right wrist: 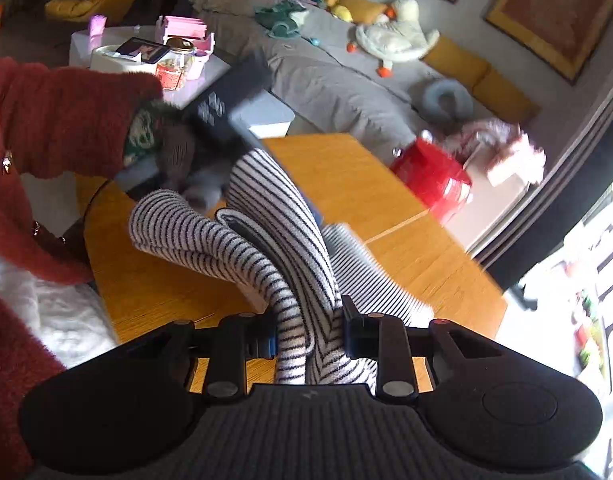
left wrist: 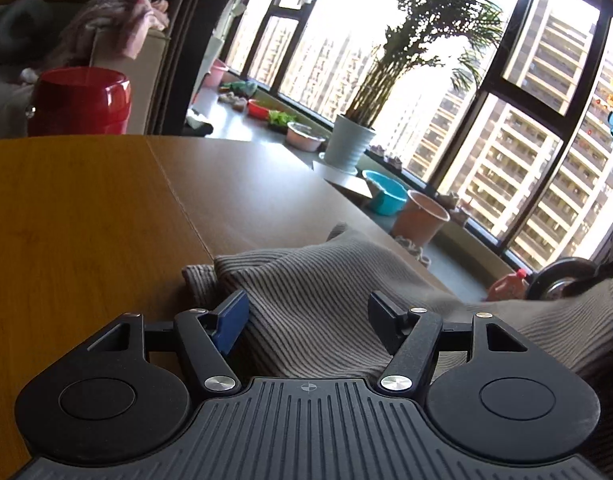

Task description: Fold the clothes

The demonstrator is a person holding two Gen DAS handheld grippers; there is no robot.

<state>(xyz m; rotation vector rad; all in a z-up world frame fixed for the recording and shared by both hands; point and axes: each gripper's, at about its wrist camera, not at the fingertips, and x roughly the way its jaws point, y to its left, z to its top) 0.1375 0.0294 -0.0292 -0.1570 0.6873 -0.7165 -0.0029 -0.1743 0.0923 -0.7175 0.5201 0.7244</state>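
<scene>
A black-and-white striped knit garment (left wrist: 322, 300) lies bunched on the wooden table (left wrist: 86, 220). My left gripper (left wrist: 306, 316) is open, its fingers to either side of a raised fold of the garment, low over the table. In the right wrist view my right gripper (right wrist: 308, 340) is shut on a bunch of the striped garment (right wrist: 266, 220), holding it lifted above the table (right wrist: 366, 184). The cloth hangs in folds from the right gripper toward the left gripper (right wrist: 222, 120), which shows blurred at the far end of the garment.
A red container (left wrist: 78, 100) stands past the table's far edge. A window ledge holds a potted plant (left wrist: 352, 140), bowls and a pot (left wrist: 420, 216). A sofa (right wrist: 338, 80) with toys lies beyond the table. The person's red sleeve (right wrist: 58, 120) is at left.
</scene>
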